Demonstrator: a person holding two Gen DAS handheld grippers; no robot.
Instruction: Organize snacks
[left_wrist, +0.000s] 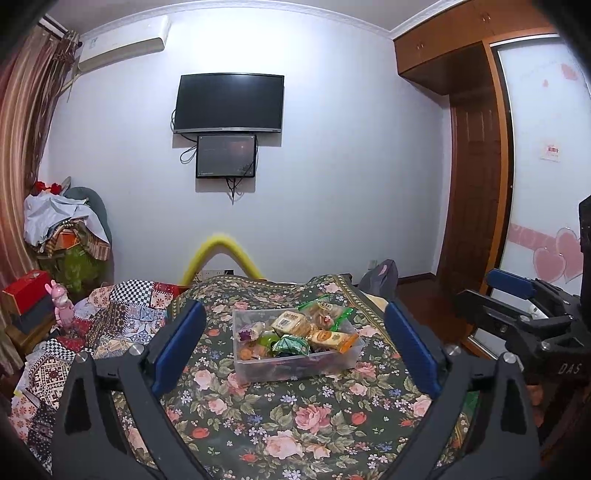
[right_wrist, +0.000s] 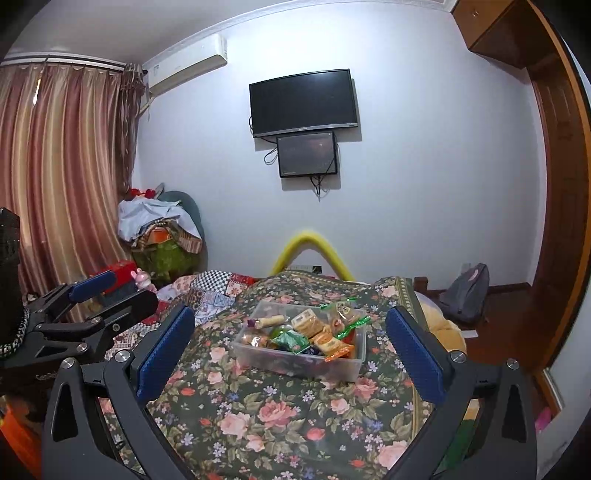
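Note:
A clear plastic bin (left_wrist: 258, 369) full of wrapped snacks sits on the floral bedspread (left_wrist: 295, 417); it also shows in the right wrist view (right_wrist: 280, 360). The snacks include biscuit packs (left_wrist: 291, 322), a green packet (left_wrist: 291, 345) and an orange-ended pack (left_wrist: 332, 339). My left gripper (left_wrist: 295, 345) is open and empty, held above the bedspread short of the bin. My right gripper (right_wrist: 291, 349) is open and empty, also short of the bin. Each gripper shows at the edge of the other's view: the right one (left_wrist: 513, 295) and the left one (right_wrist: 99, 291).
A patchwork quilt (left_wrist: 110, 317) lies left of the bedspread. A pink toy (left_wrist: 62, 306), red box (left_wrist: 27, 290) and pile of clothes (left_wrist: 66, 225) stand at the left by the curtain. A grey backpack (right_wrist: 465, 291) sits on the floor at right, near the wardrobe (left_wrist: 480, 184).

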